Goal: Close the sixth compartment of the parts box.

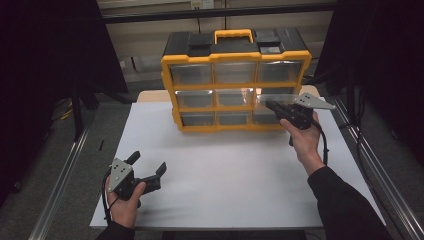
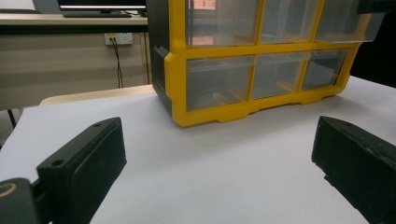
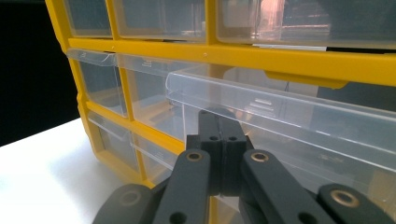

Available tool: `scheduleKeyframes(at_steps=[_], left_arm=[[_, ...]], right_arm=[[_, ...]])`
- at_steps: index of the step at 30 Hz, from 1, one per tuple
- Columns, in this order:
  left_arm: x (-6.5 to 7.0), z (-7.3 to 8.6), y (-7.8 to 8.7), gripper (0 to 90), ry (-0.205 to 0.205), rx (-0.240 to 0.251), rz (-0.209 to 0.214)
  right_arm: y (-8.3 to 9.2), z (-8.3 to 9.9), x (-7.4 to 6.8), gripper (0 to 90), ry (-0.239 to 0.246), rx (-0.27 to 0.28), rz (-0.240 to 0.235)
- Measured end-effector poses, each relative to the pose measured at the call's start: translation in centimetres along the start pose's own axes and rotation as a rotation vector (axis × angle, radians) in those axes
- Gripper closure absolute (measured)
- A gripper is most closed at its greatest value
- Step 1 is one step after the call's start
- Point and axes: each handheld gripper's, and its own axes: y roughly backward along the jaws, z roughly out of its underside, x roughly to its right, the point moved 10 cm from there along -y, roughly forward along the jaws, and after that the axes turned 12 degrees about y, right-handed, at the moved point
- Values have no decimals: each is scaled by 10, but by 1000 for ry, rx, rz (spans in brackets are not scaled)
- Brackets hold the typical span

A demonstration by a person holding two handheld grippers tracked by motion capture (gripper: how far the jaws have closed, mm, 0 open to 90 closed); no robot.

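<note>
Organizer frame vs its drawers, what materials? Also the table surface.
The organizer frame looks like moulded yellow plastic, opaque with a slight sheen. The drawers look like clear, glossy plastic: you see through them and they catch reflections. The table surface is matte white, evenly flat, probably a laminate or painted board; unclear which.

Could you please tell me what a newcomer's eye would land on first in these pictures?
First, the yellow drawer cabinet with clear drawers, standing at the far side of the white table. Next, the right tongs, closed at the cabinet's middle-right drawer, which sticks out from its slot. Last, the left tongs, held open above the table's near-left part.
</note>
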Motion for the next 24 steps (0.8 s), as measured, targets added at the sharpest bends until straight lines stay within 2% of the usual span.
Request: scheduleKeyframes(at_steps=[13,15,16,24], left_arm=[[0,0,0,30,5,5,7],[1,-1,-1,30,17,13,9],[0,-1,0,30,6,6,7],[0,-1,0,30,7,8,8]], right_arm=[[-6,1,6,900,-18,5,20],[-7,2,7,900,-19,5,19],[-8,2,8,900,-18,6,22],[-10,1,11,900,-29,8,30]])
